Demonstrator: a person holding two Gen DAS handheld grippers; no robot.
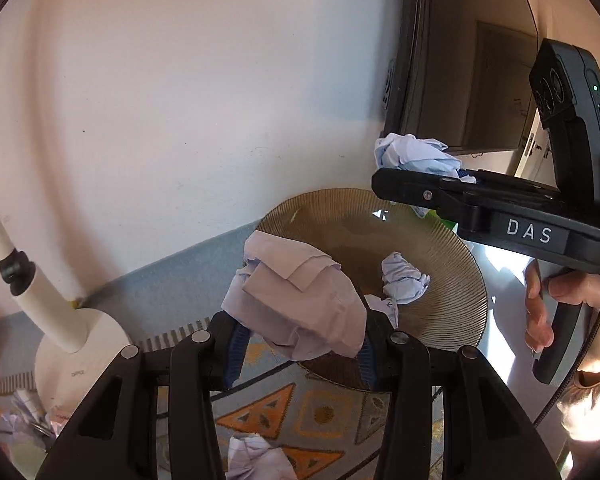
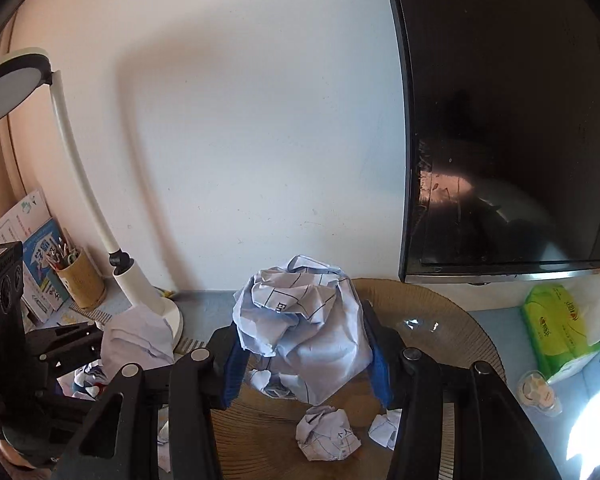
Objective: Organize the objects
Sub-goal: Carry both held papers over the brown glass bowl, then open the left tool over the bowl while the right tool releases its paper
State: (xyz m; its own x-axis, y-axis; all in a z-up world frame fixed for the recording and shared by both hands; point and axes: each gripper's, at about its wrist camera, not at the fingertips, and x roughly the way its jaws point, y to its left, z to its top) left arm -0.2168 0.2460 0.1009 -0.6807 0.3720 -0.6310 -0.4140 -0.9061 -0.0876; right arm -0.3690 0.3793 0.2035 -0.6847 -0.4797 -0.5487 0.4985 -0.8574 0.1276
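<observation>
My left gripper [image 1: 300,344] is shut on a crumpled paper ball [image 1: 296,304], held at the near left rim of a ribbed brown glass plate [image 1: 452,292]. A small paper ball [image 1: 404,284] lies on that plate. My right gripper [image 2: 304,356] is shut on a larger crumpled lined-paper ball [image 2: 304,320], held above the same plate [image 2: 464,340]. Below it, two paper balls [image 2: 326,432] rest on the plate. In the left wrist view the right gripper [image 1: 404,188] comes in from the right with its paper [image 1: 416,152] above the plate's far side.
A white desk lamp [image 2: 100,216] stands at the left, with a pen cup [image 2: 80,280] and booklets behind it. A dark monitor [image 2: 508,120] hangs at the right above a green tissue pack [image 2: 556,332]. More crumpled paper [image 1: 256,456] lies on the patterned mat [image 1: 324,412].
</observation>
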